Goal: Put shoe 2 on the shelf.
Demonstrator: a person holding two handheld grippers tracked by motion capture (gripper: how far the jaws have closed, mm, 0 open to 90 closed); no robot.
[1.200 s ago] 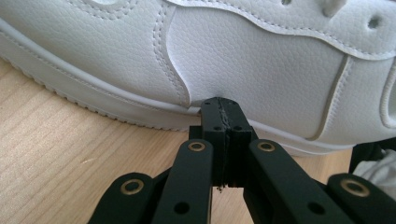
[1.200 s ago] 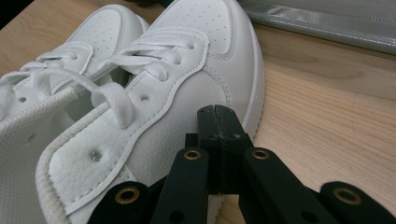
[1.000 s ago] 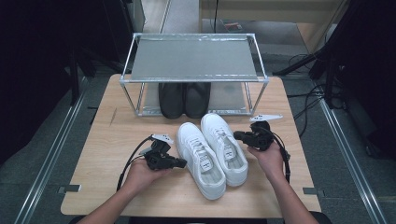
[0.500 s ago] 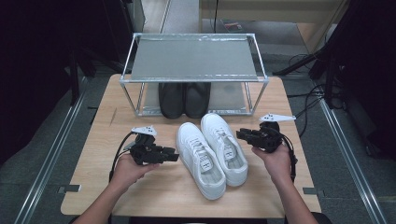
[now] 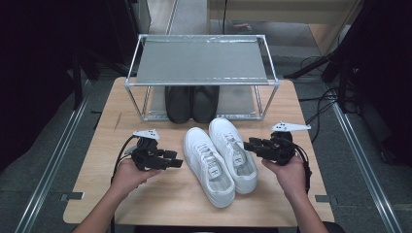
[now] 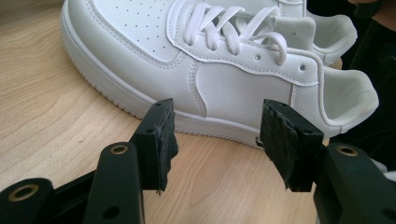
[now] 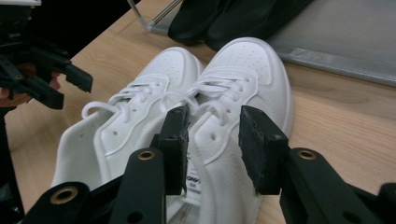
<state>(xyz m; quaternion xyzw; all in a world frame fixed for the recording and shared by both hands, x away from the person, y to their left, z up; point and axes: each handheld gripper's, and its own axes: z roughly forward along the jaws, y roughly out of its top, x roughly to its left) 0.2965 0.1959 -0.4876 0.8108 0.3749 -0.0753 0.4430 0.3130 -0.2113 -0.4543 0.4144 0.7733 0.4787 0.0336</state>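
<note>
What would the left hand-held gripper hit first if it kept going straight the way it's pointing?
Most likely the outer side of the nearer white sneaker. The left hand-held gripper points at its sidewall with jaws apart and nothing between them, only bare table in the gap before it.

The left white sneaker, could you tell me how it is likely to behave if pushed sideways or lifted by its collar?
The left white sneaker has a wide flat sole, so a sideways push should slide it on the smooth table rather than tip it. Its padded collar looks soft and may flex when pinched. The laces lie loose and could snag.
</note>
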